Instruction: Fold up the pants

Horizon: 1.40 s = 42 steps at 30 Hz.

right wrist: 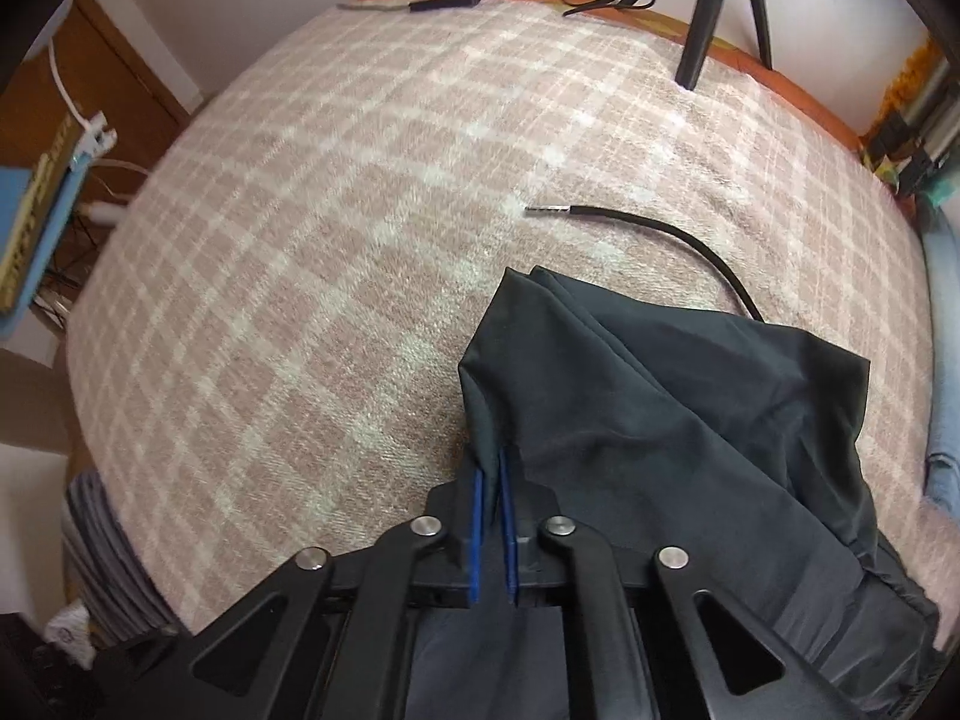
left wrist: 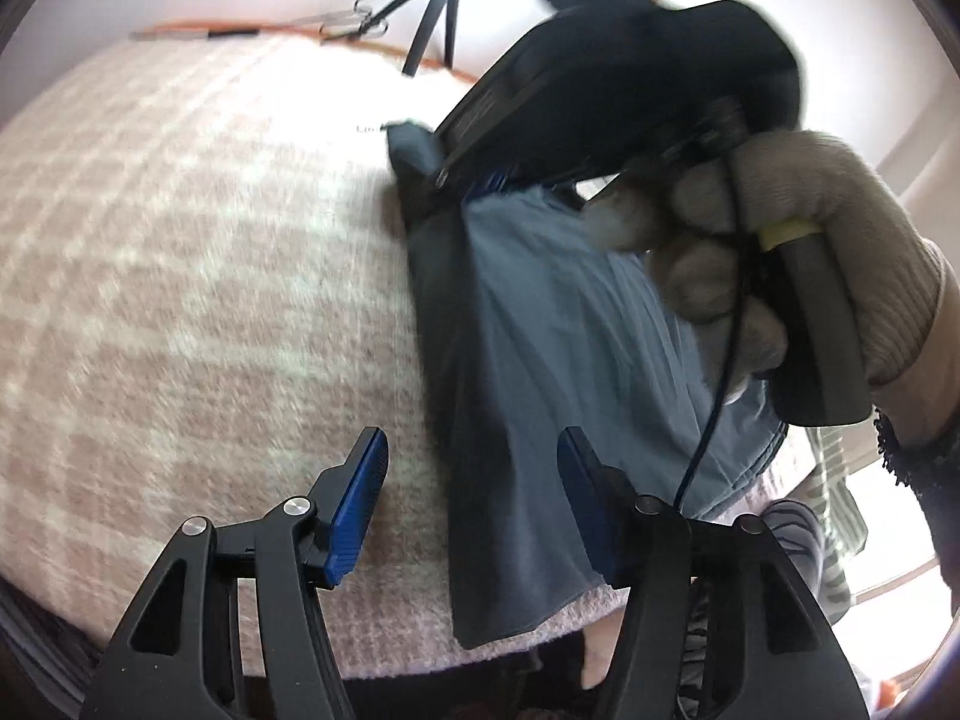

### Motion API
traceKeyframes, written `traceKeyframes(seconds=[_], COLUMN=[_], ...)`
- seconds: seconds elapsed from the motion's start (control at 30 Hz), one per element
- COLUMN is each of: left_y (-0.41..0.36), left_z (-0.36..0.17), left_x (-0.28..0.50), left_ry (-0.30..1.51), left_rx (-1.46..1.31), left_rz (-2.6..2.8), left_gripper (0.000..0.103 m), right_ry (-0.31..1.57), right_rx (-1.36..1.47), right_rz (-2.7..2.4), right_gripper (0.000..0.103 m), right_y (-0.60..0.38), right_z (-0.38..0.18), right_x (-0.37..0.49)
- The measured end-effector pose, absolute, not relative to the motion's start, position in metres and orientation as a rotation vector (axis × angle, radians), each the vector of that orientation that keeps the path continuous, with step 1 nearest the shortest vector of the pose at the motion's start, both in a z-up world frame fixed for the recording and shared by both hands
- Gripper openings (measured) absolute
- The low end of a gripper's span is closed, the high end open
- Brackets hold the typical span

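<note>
pink-and-cream checked blanket point(right wrist: 300, 276) covers the whole bed, with an orange sheet edge point(right wrist: 738, 42) showing along the far side against a pale wall. over on the left of the right wrist view, a wooden cabinet point(right wrist: 120, 78) and a blue book point(right wrist: 36, 222) sit off the bed. further along at the far edge, a thin cable with a black inline block point(right wrist: 444, 2) lies on the blanket, and black tripod legs point(right wrist: 702, 24) plant down beside it. a loose black cable with a metal tip point(right wrist: 648, 228) curls across the middle of the blanket.

left gripper point(left wrist: 474, 498) now: blue pads spread wide apart, nothing between them, hanging over the blanket with its right pad above the near edge of the dark pants point(left wrist: 540, 330). those pants lie in a long strip on the right part of the bed, grey-blue where light hits them.

moving right, the right gripper point(right wrist: 493, 480) has its jaws pinched tight on a fold of the pants point(right wrist: 660, 420), the cloth bunched up and draping away to the right across the blanket. in the left wrist view a gloved right hand point(left wrist: 798, 252) grips that tool's handle above the fabric, blurred.
</note>
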<state>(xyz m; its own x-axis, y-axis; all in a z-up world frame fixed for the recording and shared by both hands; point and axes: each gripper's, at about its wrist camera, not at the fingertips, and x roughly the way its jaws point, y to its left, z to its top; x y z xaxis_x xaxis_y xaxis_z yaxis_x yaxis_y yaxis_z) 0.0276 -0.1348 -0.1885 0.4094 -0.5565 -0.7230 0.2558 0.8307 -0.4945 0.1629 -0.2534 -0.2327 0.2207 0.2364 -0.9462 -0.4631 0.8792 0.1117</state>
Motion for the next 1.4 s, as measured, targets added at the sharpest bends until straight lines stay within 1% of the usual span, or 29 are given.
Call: traceKeyframes(seconds=[0.03, 0.1, 0.17, 0.2, 0.23, 0.3, 0.43, 0.57, 0.83, 1.03, 1.4], left_y=[-0.134, -0.134, -0.133, -0.133, -0.134, -0.137, -0.151, -0.163, -0.181, -0.207, -0.272], left_z=[-0.192, -0.195, -0.195, -0.196, -0.196, -0.194, -0.182, -0.164, -0.121, -0.093, -0.089], left_x=[0.028, 0.030, 0.032, 0.035, 0.035, 0.035, 0.030, 0.030, 0.036, 0.041, 0.049], left_ry=[1.042, 1.044, 1.032, 1.042, 1.047, 1.048, 1.012, 0.979, 0.892, 0.841, 0.835], left_rx=[-0.354, -0.375, -0.386, -0.390, -0.393, -0.386, -0.359, -0.348, -0.338, -0.311, -0.248], left_rz=[-0.530, -0.538, -0.541, -0.542, -0.550, -0.574, -0.620, -0.675, -0.827, -0.913, -1.034], left_gripper=[0.058, 0.054, 0.034, 0.022, 0.014, 0.010, 0.007, 0.006, 0.006, 0.006, 0.006], right_ry=[1.253, 1.240, 1.233, 1.229, 1.224, 1.213, 1.184, 1.147, 1.039, 0.964, 0.888], right_rx=[-0.190, -0.154, -0.115, -0.093, -0.070, -0.032, 0.049, 0.129, 0.241, 0.310, 0.377], right_rz=[0.491, 0.502, 0.517, 0.523, 0.527, 0.539, 0.557, 0.570, 0.614, 0.623, 0.558], right_gripper=[0.001, 0.000, 0.000, 0.000, 0.000, 0.000, 0.000, 0.000, 0.000, 0.000, 0.000], right_y=[-0.257, -0.267, -0.273, -0.279, -0.284, -0.287, -0.300, -0.316, -0.355, -0.382, -0.462], right_z=[-0.230, -0.224, -0.219, -0.216, -0.214, -0.211, -0.202, -0.192, -0.149, -0.120, -0.097], right_x=[0.163, 0.164, 0.164, 0.165, 0.165, 0.166, 0.162, 0.157, 0.144, 0.141, 0.129])
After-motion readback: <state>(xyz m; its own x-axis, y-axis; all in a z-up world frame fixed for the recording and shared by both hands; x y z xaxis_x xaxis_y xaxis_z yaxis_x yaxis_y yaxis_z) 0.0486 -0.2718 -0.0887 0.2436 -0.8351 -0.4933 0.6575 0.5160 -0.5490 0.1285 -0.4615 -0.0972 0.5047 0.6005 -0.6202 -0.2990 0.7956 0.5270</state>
